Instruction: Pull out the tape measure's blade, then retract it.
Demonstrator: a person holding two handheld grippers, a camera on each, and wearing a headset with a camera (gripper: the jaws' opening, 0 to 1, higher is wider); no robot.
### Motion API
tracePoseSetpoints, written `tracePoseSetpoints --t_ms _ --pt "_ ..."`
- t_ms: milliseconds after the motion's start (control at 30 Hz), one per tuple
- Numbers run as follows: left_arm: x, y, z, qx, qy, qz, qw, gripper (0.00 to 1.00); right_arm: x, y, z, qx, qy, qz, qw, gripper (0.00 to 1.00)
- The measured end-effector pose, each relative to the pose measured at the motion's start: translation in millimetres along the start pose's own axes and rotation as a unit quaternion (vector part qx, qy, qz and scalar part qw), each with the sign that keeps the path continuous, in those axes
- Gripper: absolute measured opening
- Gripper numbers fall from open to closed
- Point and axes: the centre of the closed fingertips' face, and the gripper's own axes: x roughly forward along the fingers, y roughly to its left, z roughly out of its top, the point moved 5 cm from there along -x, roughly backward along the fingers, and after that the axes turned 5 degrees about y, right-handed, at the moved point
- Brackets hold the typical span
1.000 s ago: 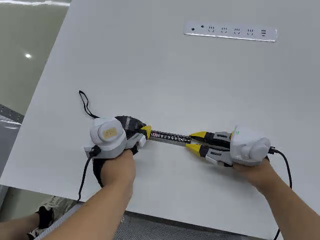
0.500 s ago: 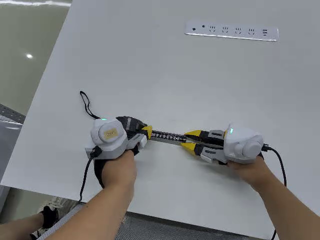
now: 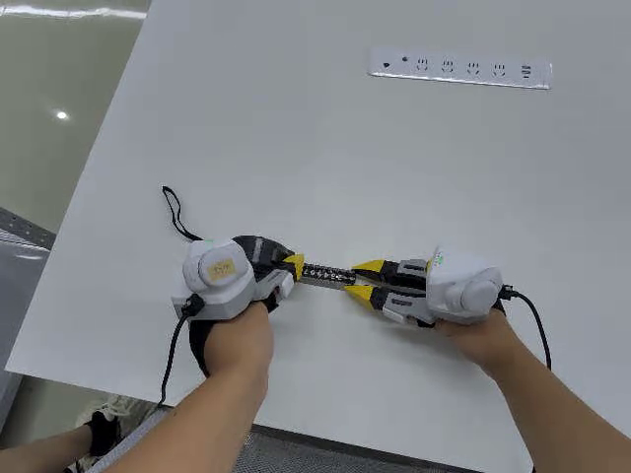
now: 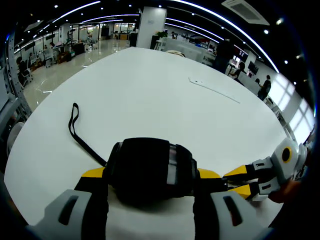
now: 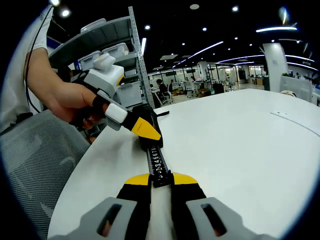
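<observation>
My left gripper [image 3: 286,273] is shut on the black tape measure case [image 3: 258,252], which lies on the white table [image 3: 325,148]; the case [image 4: 150,170] sits between the yellow-tipped fingers [image 4: 92,173]. A short length of black blade [image 3: 325,274] with white numbers runs from the case to my right gripper [image 3: 363,280], which is shut on the blade's end [image 5: 160,172]. The case's black wrist strap [image 3: 175,212] trails on the table behind it, and the strap [image 4: 77,132] loops to the left in the left gripper view.
A white power strip [image 3: 459,68] lies at the far side of the table. A metal shelf rack [image 5: 112,45] with boxes stands behind the left hand. The table's near edge [image 3: 325,434] is close to both hands.
My right gripper has moved left toward the case, and the exposed blade is shorter. The left gripper holds the case in about the same spot.
</observation>
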Motion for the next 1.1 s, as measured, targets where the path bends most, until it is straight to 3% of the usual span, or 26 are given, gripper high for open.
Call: tracePoseSetpoints --t_ms 1100 --pt "0.4 1.3 0.7 -0.008 0.0 -0.009 0.9999 0.67 34.0 6.3 13.3 -0.006 0.002 0.015 0.9999 0.14"
